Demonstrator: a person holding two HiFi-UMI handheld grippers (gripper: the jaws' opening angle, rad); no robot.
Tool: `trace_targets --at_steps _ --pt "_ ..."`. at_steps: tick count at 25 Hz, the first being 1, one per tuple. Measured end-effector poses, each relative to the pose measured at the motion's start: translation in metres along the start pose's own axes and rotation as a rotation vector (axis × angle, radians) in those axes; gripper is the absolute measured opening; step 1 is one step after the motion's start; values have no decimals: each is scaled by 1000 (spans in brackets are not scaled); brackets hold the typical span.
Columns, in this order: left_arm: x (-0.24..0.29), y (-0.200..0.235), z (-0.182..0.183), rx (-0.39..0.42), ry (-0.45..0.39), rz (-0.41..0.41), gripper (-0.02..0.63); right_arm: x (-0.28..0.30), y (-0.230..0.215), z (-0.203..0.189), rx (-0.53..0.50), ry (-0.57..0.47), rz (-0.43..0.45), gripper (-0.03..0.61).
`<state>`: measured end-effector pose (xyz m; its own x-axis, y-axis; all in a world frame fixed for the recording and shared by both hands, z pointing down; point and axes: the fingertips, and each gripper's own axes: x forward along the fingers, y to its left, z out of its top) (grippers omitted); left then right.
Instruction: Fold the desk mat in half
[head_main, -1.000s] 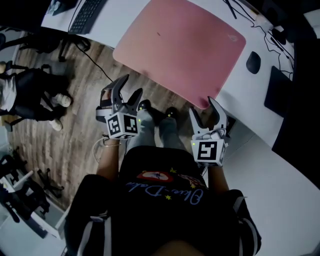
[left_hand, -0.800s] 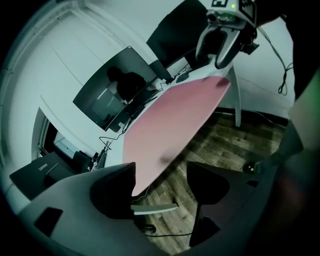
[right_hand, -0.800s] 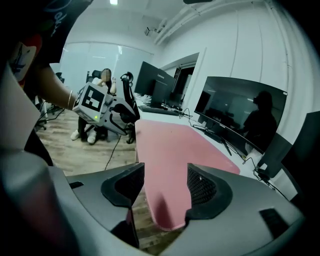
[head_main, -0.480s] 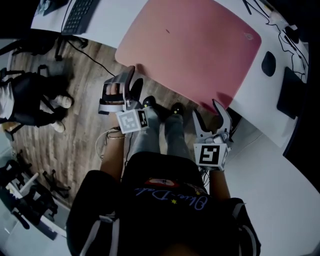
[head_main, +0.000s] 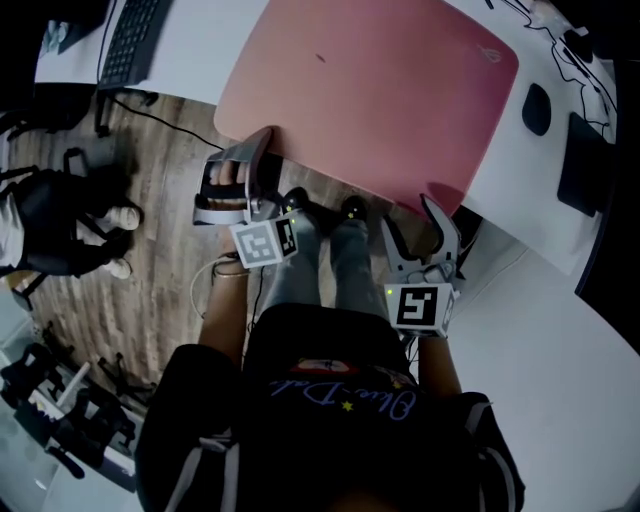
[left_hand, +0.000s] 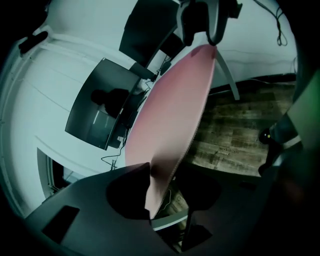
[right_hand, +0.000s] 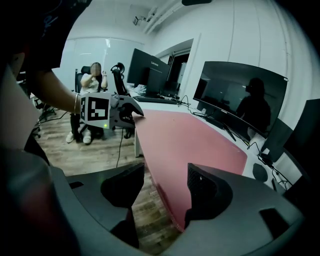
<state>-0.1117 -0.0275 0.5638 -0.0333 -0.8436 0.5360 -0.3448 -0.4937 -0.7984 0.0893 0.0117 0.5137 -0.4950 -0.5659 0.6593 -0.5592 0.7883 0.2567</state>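
Lying lengthwise along the desk (head_main: 200, 45), mat (head_main: 370, 95) — left claw (head_main: 258, 148) closing round its corner, right claw (head_main: 410, 215) wide.

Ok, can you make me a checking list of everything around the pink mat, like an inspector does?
Surface: white desk, no spills seen.
Job's things: pink rectangular desk mat, lying flat, not yet folded, overhanging the desk's near edge.
Clutter: black computer mouse, black keyboard, dark monitor.
Grippers: left hand-held gripper closing around the mat's near-left corner; right hand-held gripper open, near-right corner between its jaws.
Cables: thin black cables beyond the mouse; floor cable.
Surroundings: wooden floor, seated person at left.
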Motion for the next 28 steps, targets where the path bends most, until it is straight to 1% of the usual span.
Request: trace_targets --at_steps 1,3,4,6,9,15,18,20,24,28 --pt "-1 0 0 14 -7 2 126 0 1 1 0 3 -4 235" --pt "-4 4 1 20 -27 18 61 0 2 0 7 15 -15 235" --pt "-5 7 2 15 -38 25 41 0 3 -1 11 19 -23 235" --pt "-7 12 4 15 -55 21 22 1 5 -4 18 30 -39 235" --pt "-8 14 5 15 -76 -17 20 1 8 -10 10 56 -64 235" --pt "-13 21 8 -12 -128 -107 18 0 3 -15 19 104 -152 235" --pt "-15 25 11 2 -148 -141 18 1 3 -24 -7 154 -174 235" --pt "-15 30 15 2 -170 -155 18 4 2 -29 -7 186 -190 235" --pt "-15 43 22 -31 -223 -190 18 8 0 -32 1 228 -234 233" --pt "-21 56 36 -82 -286 -232 18 4 -3 -35 25 259 -270 232"
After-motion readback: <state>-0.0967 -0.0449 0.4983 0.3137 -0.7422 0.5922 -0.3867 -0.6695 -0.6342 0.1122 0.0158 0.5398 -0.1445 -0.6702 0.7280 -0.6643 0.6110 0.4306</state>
